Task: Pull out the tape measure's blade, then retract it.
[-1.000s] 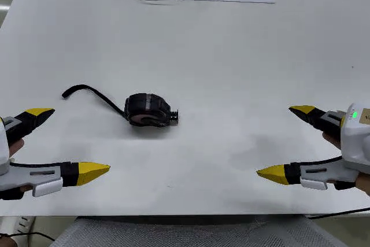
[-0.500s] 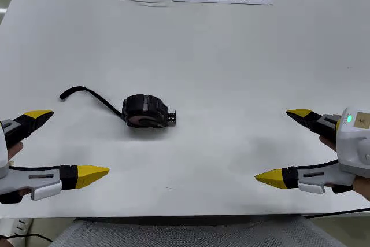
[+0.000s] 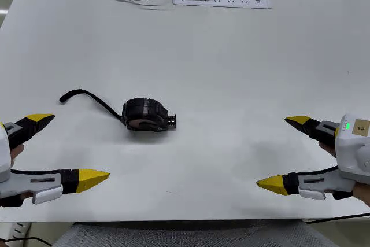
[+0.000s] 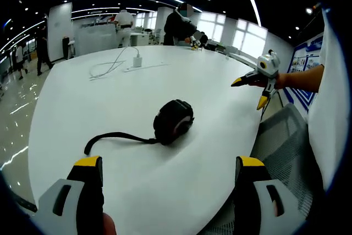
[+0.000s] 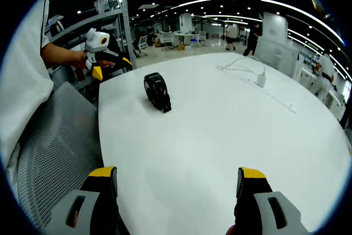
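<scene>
Left hand-held gripper (image 3: 78, 146), right hand-held gripper (image 3: 273, 152): jaws spread, empty.
Tape (image 3: 145, 114) could skid on tabletop (image 3: 231, 56) if I pull blade before pinning case.

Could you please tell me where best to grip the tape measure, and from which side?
Probably the tape measure case, across its flat sides, with the left claw coming from the strap end: it stands on edge, and the blade tip faces the right claw.
</scene>
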`<state>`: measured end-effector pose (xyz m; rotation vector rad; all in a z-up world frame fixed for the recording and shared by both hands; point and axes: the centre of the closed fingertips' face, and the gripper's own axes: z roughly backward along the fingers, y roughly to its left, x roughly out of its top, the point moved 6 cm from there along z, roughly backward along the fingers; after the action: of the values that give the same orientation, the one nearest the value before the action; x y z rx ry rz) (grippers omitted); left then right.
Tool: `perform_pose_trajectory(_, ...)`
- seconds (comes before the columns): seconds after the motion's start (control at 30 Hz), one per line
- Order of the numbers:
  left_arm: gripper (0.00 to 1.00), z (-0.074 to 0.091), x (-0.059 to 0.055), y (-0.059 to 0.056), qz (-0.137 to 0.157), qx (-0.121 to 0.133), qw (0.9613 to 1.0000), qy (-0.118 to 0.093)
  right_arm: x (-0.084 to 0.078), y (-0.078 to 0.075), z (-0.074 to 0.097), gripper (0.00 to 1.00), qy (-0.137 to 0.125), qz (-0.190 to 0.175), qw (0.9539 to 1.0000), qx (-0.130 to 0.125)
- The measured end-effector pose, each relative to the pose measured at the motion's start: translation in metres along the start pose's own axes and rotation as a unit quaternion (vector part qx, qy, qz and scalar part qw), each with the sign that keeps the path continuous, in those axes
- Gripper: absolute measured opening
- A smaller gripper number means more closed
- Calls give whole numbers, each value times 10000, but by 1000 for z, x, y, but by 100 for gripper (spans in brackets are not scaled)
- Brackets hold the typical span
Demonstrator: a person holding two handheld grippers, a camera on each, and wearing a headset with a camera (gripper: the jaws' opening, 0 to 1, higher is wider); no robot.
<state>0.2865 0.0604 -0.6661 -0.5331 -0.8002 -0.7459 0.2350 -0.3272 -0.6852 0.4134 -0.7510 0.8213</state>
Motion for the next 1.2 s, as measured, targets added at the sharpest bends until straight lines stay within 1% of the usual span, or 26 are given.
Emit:
perform_pose_trajectory(0.13,98,-1,0,1,-5,-9,10000,-9,-1,2,0,89,34,-28,10000,77)
perform_pose_trajectory(0.27,98,-4,1,2,-37,-8,10000,-2,-4,1,-2,89,68,-57,9999,79)
perform_pose_trajectory(0.47,98,-8,0,2,-148,-23,9998,86,-4,0,-6,89,85,-40,9999,99)
perform_pose_trajectory(0.63,97,-13,0,2,-268,-99,9994,189,3,-2,-9,89,46,9,9999,111)
perform_pose_trajectory(0.77,97,-19,3,1,-386,-164,9988,263,6,-4,-14,89,41,69,9999,151)
perform_pose_trajectory(0.93,97,-27,6,-1,-474,-243,9982,277,8,-8,-19,89,61,152,9997,205)
perform_pose_trajectory(0.97,97,-28,6,-2,-502,-312,9978,299,8,-8,-20,89,66,174,9996,218)
perform_pose_trajectory(1.1,98,-34,8,-3,-667,-387,9962,397,10,-8,-25,88,99,233,9993,261)
perform_pose_trajectory(1.2,96,-37,10,-3,-731,-470,9952,450,12,-8,-27,88,125,288,9991,296)
